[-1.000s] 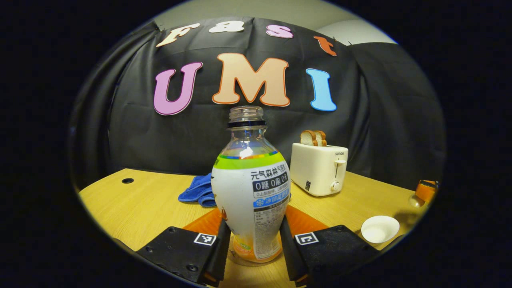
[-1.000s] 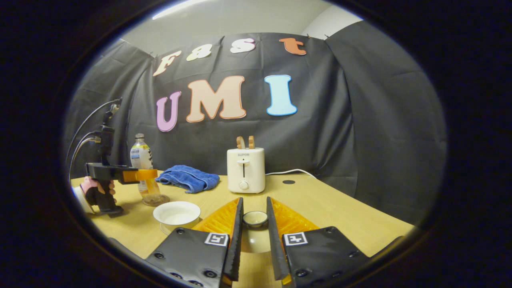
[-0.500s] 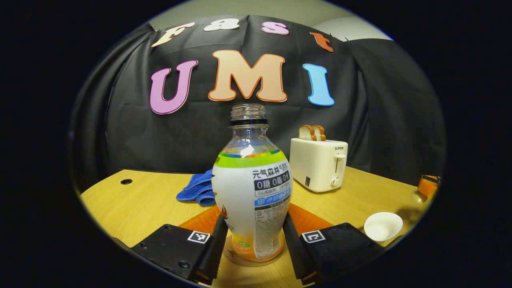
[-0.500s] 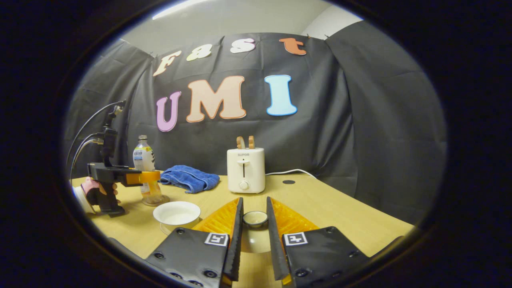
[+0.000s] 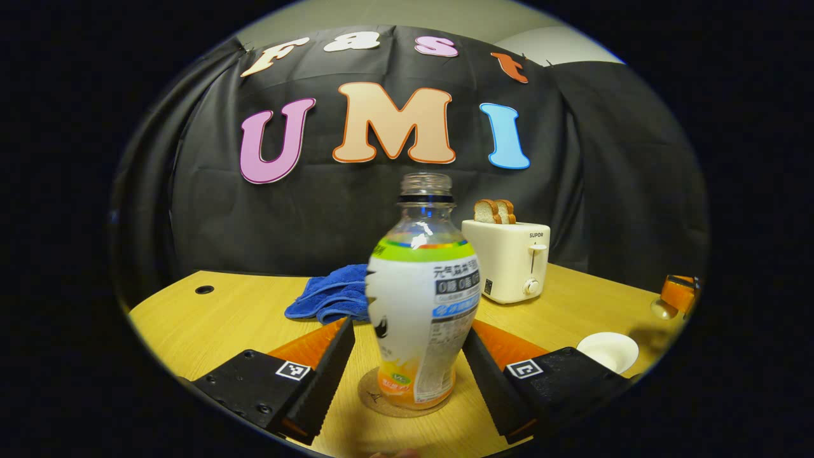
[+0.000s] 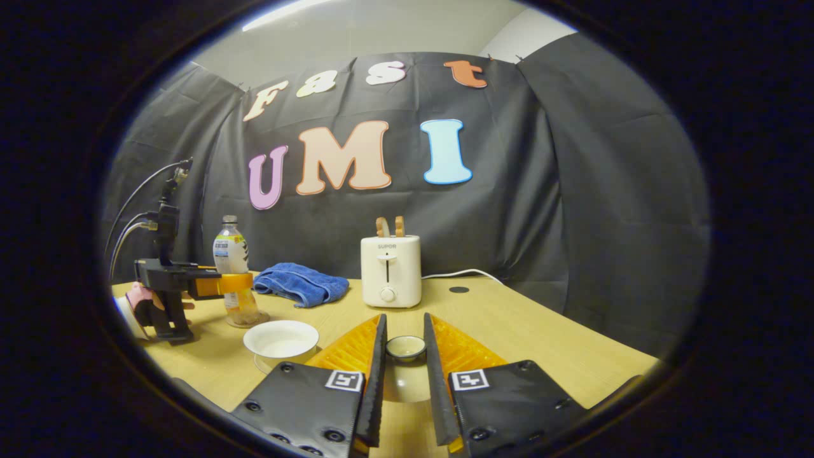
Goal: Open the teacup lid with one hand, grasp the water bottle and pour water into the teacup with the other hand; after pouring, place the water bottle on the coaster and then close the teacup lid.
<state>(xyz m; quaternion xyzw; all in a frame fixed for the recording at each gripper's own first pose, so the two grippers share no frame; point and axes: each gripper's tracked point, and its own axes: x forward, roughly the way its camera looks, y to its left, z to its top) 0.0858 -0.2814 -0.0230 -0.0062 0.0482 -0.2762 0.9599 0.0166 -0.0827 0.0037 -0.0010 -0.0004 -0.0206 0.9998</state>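
Bottle: we see the uncapped water bottle (image 5: 423,299) standing upright just right of centre in the left gripper view, its base on the round coaster (image 5: 381,401) at lower centre.

What changed: half a second ago the fingers hugged the bottle's sides; now there is clear table on both sides, wider on the left, and the bottle sits further off in the frame.

Left gripper: the left gripper (image 5: 407,375) has let go, its jaws spread wide and holding nothing. In the right gripper view we catch it (image 6: 245,282) at far left, level with the bottle (image 6: 233,267).

Teacup: the white teacup (image 6: 281,340) sits lidless at lower left of the right gripper view; in the left gripper view it is at lower right (image 5: 607,351).

Right gripper: the right gripper (image 6: 405,388) is clamped on the teacup lid (image 6: 405,348) at bottom centre, both fingers against it, just as it was a second ago.

Where we stand: we judge the pour finished and the bottle parked on the coaster, so only the lid is left.

Next call: we expect the lid to travel left and come down onto the cup.

Bystanders: blue towel (image 6: 299,283) and toaster (image 6: 390,270) sit behind, well apart from the action.
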